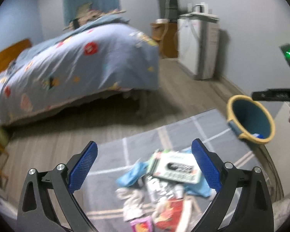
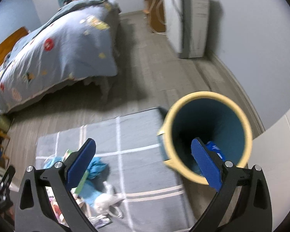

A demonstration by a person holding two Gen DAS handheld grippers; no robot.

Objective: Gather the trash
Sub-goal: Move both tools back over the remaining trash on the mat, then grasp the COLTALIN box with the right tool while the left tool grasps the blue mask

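Note:
A heap of trash lies on the grey checked rug: a white printed packet, blue crumpled wrappers, white scraps and a red packet. My left gripper hangs open above the heap, with nothing between its blue pads. A blue bin with a yellow rim stands at the rug's right edge, a blue item inside it. My right gripper is open and empty, its right finger over the bin's mouth. The trash shows at lower left there.
A bed with a blue patterned quilt fills the left. A white cabinet and a wooden cupboard stand against the far wall. Wood floor lies between bed and rug. The right hand's device shows at the right edge.

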